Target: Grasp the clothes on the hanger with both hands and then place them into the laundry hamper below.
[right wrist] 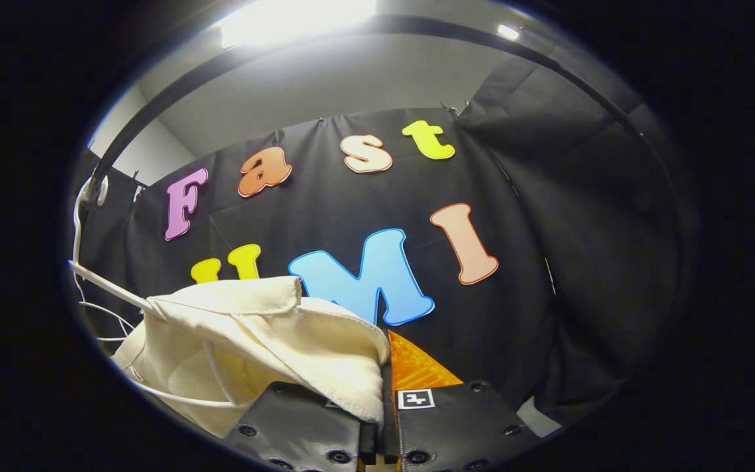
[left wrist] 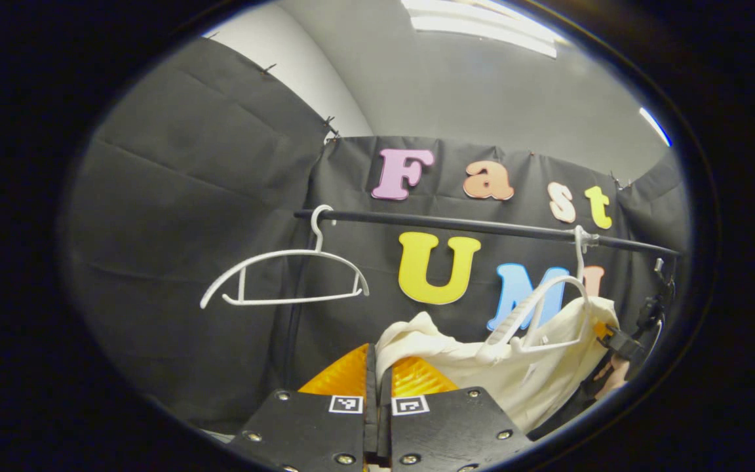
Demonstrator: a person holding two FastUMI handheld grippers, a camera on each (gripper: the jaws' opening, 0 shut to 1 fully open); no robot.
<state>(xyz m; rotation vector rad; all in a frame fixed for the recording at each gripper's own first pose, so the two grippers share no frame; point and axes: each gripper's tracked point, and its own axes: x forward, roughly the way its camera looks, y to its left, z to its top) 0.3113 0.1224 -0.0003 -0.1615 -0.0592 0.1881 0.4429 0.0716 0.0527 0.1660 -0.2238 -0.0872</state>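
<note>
The cream cotton garment point(left wrist: 535, 367) hangs from a white plastic hanger point(left wrist: 541, 314) on the black metal rail point(left wrist: 482, 226). Below that rail, the left gripper point(left wrist: 377, 367) is clamped on one fabric edge. The right gripper point(right wrist: 384, 367) is clamped on another fold point(right wrist: 325, 354).

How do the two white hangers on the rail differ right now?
The left hanger is bare; the right hanger has the cream garment bunched against it. The left hanger hangs roughly level and square-on; the right hanger looks tilted and turned. Both are white and hook over the same black rail.
</note>
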